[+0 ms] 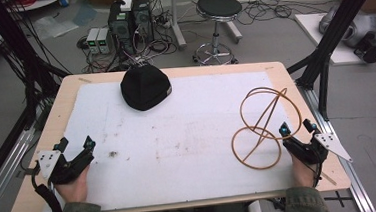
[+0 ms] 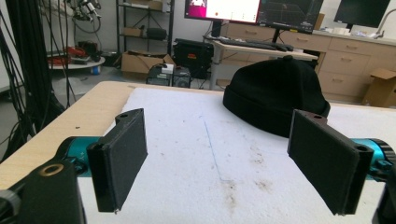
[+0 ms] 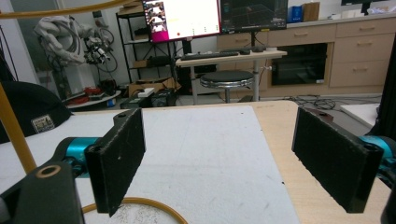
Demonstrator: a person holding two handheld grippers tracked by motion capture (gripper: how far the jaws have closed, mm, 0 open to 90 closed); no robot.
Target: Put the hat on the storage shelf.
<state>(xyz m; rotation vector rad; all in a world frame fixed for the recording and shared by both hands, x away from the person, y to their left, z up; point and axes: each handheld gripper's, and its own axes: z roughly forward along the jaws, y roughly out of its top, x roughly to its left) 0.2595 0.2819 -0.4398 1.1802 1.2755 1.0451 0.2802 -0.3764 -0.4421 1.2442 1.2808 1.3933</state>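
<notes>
The black hat (image 1: 145, 87) lies far back on the worktop (image 1: 178, 136), the wire stand (image 1: 265, 128) just beside the right gripper (image 1: 296, 126). Both grippers, left (image 1: 75, 142) too, have jaws wide apart, empty. Hat likely soft, light: pinch its brim. Stand stiff, springy: grip one hoop

floor: grey (image 1: 271, 35) | stool (image 1: 218, 6) | monitors (image 3: 182, 17) | drawers (image 3: 359, 46)
</notes>
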